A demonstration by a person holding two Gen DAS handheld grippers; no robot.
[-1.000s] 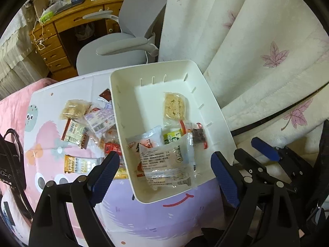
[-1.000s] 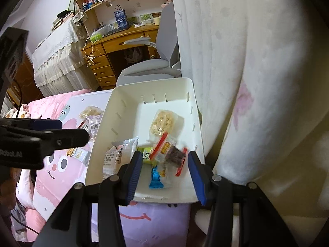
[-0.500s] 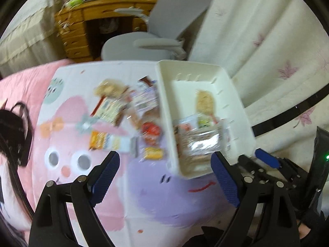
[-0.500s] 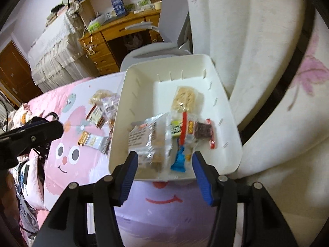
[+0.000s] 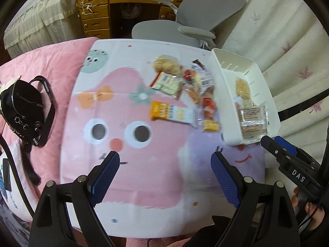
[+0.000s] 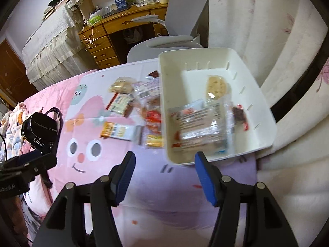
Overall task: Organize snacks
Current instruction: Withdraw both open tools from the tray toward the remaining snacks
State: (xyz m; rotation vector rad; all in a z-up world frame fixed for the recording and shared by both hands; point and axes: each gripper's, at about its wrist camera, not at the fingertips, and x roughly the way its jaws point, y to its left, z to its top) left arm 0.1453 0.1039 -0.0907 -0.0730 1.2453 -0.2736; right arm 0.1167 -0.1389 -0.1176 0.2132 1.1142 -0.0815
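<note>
1. black bag (image 5: 22, 107) lies on the pink bedding, far left of the white bin (image 5: 226, 94).
2. left gripper (image 5: 164, 173) hangs over the cartoon-face mat (image 5: 127, 185), left of and nearer than the bin; jaws spread wide, nothing between them.
3. loose snacks (image 5: 181, 94) lie scattered on the mat just beside the bin's left wall; an orange-and-white bar (image 5: 172, 113) lies on the pile's left side.
4. bin holds several packets; a clear wrapped pack (image 6: 201, 127) lies on top, a round cracker pack (image 6: 216, 86) behind it.
5. right gripper (image 6: 164, 175) hovers at the bin's near left corner; jaws opening, nothing between them.
</note>
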